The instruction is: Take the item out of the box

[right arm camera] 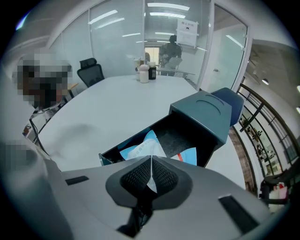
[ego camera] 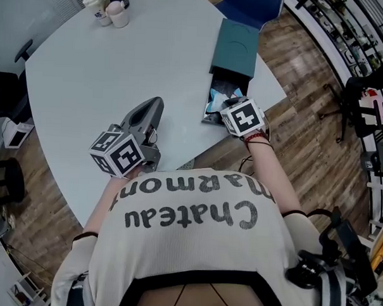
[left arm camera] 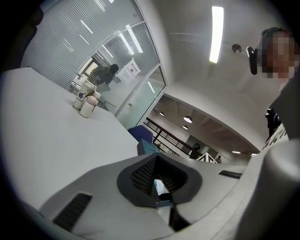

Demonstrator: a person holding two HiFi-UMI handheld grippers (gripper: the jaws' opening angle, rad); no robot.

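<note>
My left gripper (ego camera: pixel 153 109) rests idle over the pale round table (ego camera: pixel 87 68), jaws a sliver apart with nothing between them. To its right, my right gripper (right arm camera: pixel 151 171) is pinched on a corner of the thin blue-and-white plastic packet (right arm camera: pixel 140 149), which lies in the open tray of the dark teal sliding box (right arm camera: pixel 201 112). It looks light, floppy and slick; I'd grip deeper than the corner.

Box (ego camera: pixel 235 46): teal sleeve type, lying flat on table (ego camera: pixel 118 82) by its right edge. Dark drawer (right arm camera: pixel 176 138) slid out twd table's near rim. Item (right arm camera: pixel 143 149): thin blue/white packet, crumpled, in drawer's front end over that rim. One corner lifted, pinched btw right gripper (right arm camera: pixel 151 161) pads.
</note>
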